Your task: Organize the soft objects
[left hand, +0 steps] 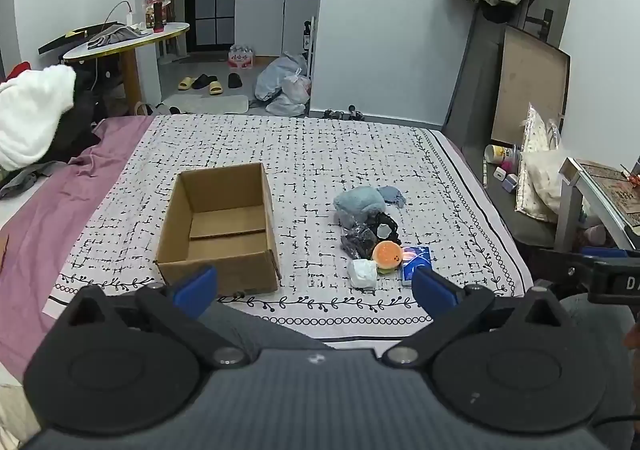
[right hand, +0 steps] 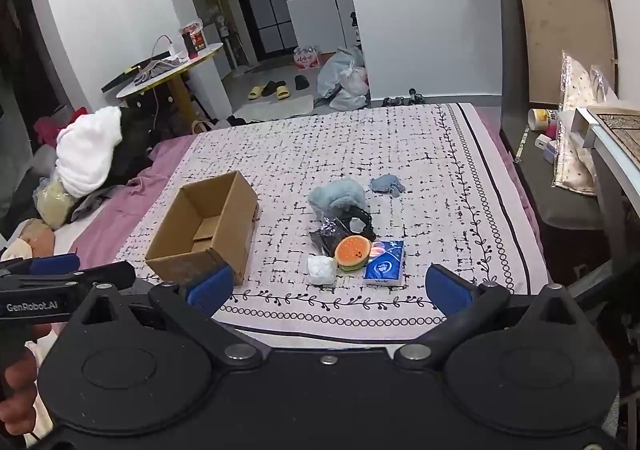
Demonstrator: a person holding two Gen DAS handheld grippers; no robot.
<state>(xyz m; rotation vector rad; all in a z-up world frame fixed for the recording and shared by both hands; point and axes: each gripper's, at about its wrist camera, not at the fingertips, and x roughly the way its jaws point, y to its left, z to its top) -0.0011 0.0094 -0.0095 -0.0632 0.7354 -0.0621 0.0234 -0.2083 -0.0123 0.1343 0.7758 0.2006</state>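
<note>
An open, empty cardboard box (left hand: 218,232) (right hand: 206,226) sits on the patterned bedspread (left hand: 304,154). To its right lies a pile of soft things: a light blue plush (left hand: 358,204) (right hand: 338,196), a small blue cloth (left hand: 393,195) (right hand: 386,184), a black shiny bag (left hand: 362,240) (right hand: 328,236), an orange burger-shaped toy (left hand: 386,255) (right hand: 352,250), a white wad (left hand: 363,273) (right hand: 321,269) and a blue tissue pack (left hand: 416,260) (right hand: 384,264). My left gripper (left hand: 316,286) is open and empty above the bed's near edge. My right gripper (right hand: 328,290) is open and empty, just short of the pile.
A purple sheet (left hand: 52,210) and heaped clothes with a white towel (left hand: 32,114) lie at the left. A chair with a pillow (right hand: 576,154) and a table edge (left hand: 600,194) stand at the right. A round table (left hand: 128,38), slippers and bags are beyond the bed.
</note>
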